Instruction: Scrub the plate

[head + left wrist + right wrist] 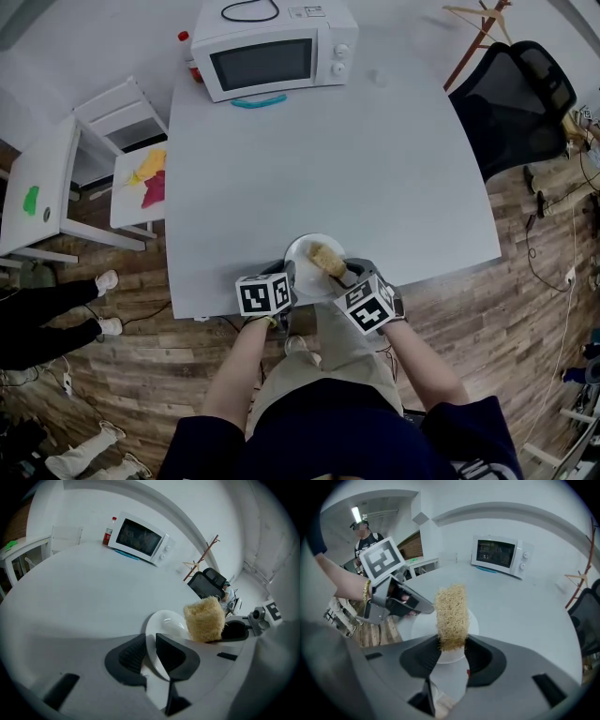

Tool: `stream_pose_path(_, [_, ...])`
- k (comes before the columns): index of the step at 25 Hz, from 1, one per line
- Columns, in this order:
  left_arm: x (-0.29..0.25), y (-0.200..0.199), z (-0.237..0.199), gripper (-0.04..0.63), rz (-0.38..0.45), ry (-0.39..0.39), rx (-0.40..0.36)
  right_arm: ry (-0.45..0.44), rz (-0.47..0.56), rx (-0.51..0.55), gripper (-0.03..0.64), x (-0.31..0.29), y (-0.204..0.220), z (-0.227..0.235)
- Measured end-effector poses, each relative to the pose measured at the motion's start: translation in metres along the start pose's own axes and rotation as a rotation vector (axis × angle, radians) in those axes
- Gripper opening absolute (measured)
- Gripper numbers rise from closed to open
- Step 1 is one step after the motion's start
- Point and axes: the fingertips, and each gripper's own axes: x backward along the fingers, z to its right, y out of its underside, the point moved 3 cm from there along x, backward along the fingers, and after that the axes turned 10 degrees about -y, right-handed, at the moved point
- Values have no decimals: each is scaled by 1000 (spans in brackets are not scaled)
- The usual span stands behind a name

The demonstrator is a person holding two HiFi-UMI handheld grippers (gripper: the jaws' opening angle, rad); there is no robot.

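A: Where is the plate [305, 251]?
B: At the near edge of the table [375, 169], its left rim between the jaws of the left gripper [151, 644]; the scrubber [328, 259] is over it, clamped in the right gripper [452, 648] at its right.
A: And farther back?
B: The microwave [272, 52] at the far edge; a bottle [185, 42] just left of it; a chair [516, 103] off the table's right.

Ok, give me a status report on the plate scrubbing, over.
Left gripper clamped on plate rim. Right gripper clamped on scrubber, over plate, contact unclear. Plate at near edge of table; nothing in the way.
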Motion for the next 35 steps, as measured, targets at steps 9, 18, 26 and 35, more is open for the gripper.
stream_pose_path(9, [0,0,0,78,0,2,0,73,-66,69,160,-15,-18,42])
stream_pose_path(18, [0,-1,-2,78,5,-6,-3,29,-66,51,160,-17,-2,22])
stream_pose_path(26, [0,0,-2,78,4,-9,-2,-85,-78,45,160,-18,16,-32])
stream_pose_path(35, [0,-1,-1,78,5,-9,-16,-152,-60,4,160,-14,22,-58])
